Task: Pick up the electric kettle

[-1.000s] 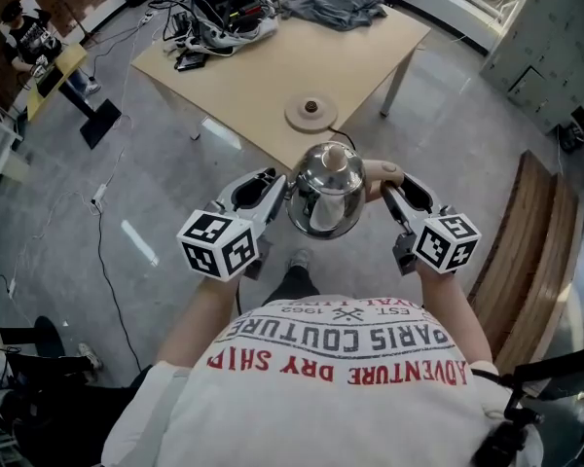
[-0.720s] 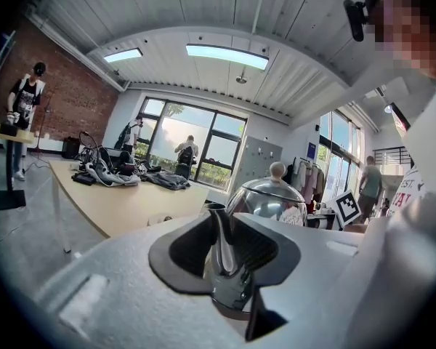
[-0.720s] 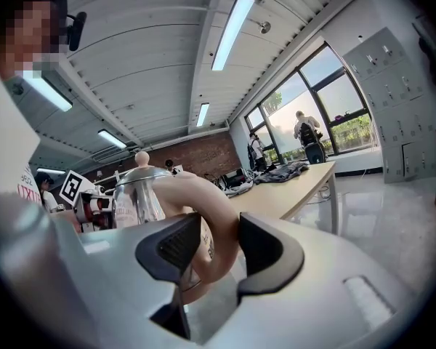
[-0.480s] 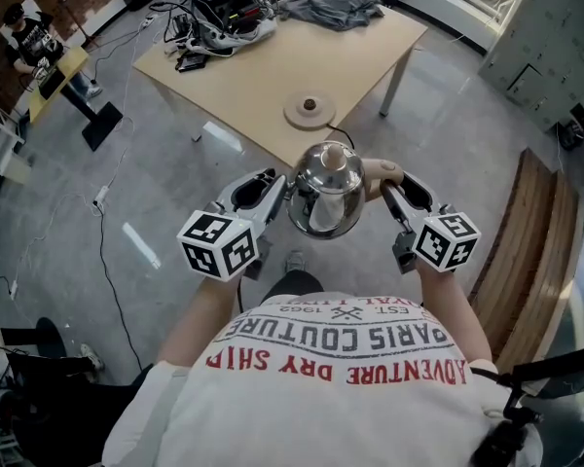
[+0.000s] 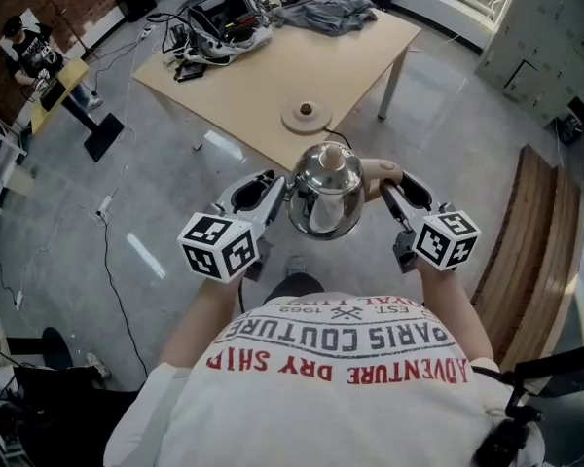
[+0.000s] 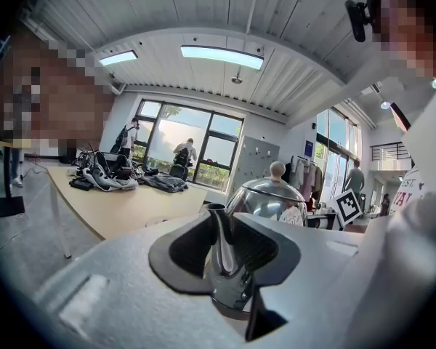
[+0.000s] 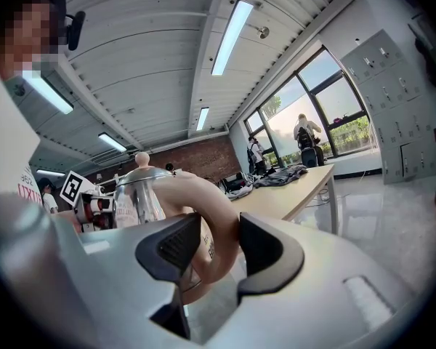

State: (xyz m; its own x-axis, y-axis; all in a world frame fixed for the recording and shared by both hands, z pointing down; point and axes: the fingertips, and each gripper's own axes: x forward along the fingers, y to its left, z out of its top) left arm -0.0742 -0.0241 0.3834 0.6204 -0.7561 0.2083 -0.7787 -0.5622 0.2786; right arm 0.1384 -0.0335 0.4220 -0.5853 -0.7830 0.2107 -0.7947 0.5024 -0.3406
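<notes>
Head view from above shows the electric kettle point(image 5: 326, 195) already off the tabletop point(image 5: 263, 66). It hangs upright in the air in front of the person's chest, over the floor just off the tabletop's near corner. Its round base point(image 5: 307, 115) sits alone on the tabletop, close to that same corner.

The kettle lies squarely between the two tools, and its spout-to-handle line runs crosswise from one to the other. The left hand-held gripper point(image 6: 229, 249) is clamped on the polished spout point(image 6: 219, 231), its dark pads pressing it from both sides. The right hand-held gripper point(image 7: 218, 249) is closed around the pale curved handle point(image 7: 207, 209), which fills the gap between its pads. Neither hand is nearer than the other: the body sits midway, its lid knob point(image 5: 331, 157) pointing up.

To my eye the lift itself is done. Whatever comes next turns on that crosswise line, so both hands would have to travel together and level, or the kettle will twist. The handle grip looks like the secure one. The spout is narrow, shiny metal and seems the likelier place for a slip.
</notes>
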